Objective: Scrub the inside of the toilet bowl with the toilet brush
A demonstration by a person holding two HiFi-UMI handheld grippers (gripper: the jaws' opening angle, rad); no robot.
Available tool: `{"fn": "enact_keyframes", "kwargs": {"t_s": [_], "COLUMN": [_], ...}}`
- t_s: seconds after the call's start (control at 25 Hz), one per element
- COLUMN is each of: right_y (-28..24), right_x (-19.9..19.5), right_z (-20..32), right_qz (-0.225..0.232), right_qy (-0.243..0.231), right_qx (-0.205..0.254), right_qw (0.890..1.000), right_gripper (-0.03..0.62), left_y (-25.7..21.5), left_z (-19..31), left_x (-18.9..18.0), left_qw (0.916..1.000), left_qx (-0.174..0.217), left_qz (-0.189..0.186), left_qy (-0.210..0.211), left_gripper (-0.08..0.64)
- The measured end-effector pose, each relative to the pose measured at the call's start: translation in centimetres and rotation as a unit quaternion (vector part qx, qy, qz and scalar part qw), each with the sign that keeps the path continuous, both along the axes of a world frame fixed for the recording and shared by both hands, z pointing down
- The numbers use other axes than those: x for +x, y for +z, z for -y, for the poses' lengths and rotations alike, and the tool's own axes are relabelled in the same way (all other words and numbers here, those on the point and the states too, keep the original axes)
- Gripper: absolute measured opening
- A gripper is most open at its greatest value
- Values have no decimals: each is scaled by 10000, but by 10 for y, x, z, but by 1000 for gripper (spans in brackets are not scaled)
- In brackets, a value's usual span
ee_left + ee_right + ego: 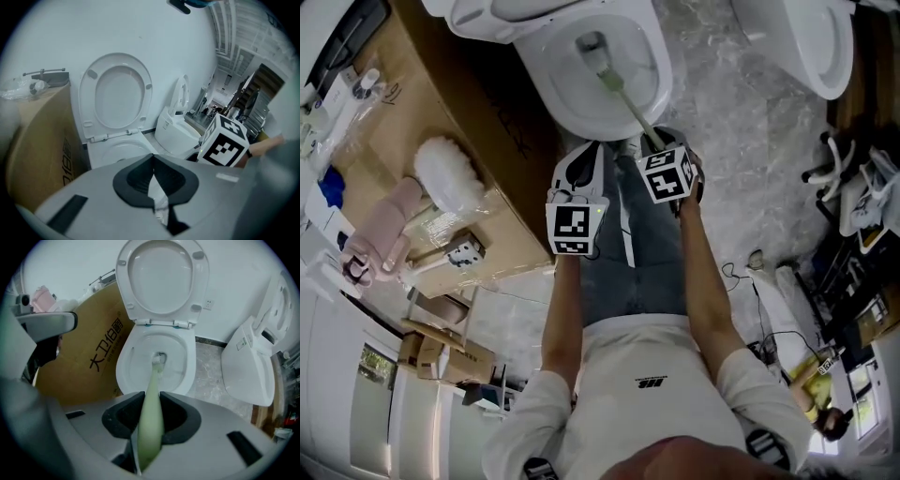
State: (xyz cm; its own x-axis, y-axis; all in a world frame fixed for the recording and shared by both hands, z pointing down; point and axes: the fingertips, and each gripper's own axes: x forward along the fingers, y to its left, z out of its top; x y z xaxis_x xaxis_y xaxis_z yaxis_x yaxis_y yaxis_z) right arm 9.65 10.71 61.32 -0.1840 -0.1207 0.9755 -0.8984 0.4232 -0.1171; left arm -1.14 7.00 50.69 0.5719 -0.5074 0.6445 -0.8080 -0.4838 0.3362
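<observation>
1. In the head view the toilet bowl (649, 58) sits at 12 o'clock, with its seat (161, 277) raised against the wall
2. A brown cardboard box (487, 103) stands just beside the bowl at its 9 o'clock; on top lie a white fluffy duster (450, 173) and a pink bundle (384, 230)
3. A second toilet (806, 37) stands at 2 o'clock on the marble floor (741, 141), apart from the first
4. The toilet brush (152, 380) has a pale green handle that runs from the bowl's 6 o'clock rim down inside, and its head is at the drain opening
5. The right gripper (151, 399) has its fingers (124, 416) pinching the brush handle
6. The left gripper (153, 161) hangs just beside the right one, at its 8 o'clock in the head view, with its fingers pressed together on nothing
7. Only the right gripper view shows the print on the box's side and a wall socket (208, 303) at 2 o'clock of the seat
8. In the left gripper view that gripper's own body covers most of the bowl, and the right gripper's marker cube (225, 143) shows at 3 o'clock
9. Only the head view shows the duster
</observation>
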Motion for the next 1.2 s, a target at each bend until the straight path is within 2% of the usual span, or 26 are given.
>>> {"fn": "enact_keyframes", "kwargs": {"t_s": [0.28, 0.76, 0.88, 1.2], "right_y": [-66, -202, -239, -351], "right_x": [-3, 2, 0, 1], "right_z": [6, 24, 28, 37], "right_qz": [294, 554, 784, 1234], "right_qy": [-58, -281, -249, -189], "right_qx": [609, 1814, 2142, 3089], "right_qw": [9977, 9815, 9733, 9429], "right_gripper": [92, 92, 92, 92], "left_y": [-39, -126, -156, -251], "left_z": [-10, -14, -9, 2], "left_x": [2, 2, 4, 11], "left_qw": [9999, 9986, 9974, 9907], "left_qx": [141, 530, 712, 1360], "left_qz": [17, 61, 29, -51], "left_qy": [0, 39, 33, 12], "left_gripper": [9, 9, 9, 9]}}
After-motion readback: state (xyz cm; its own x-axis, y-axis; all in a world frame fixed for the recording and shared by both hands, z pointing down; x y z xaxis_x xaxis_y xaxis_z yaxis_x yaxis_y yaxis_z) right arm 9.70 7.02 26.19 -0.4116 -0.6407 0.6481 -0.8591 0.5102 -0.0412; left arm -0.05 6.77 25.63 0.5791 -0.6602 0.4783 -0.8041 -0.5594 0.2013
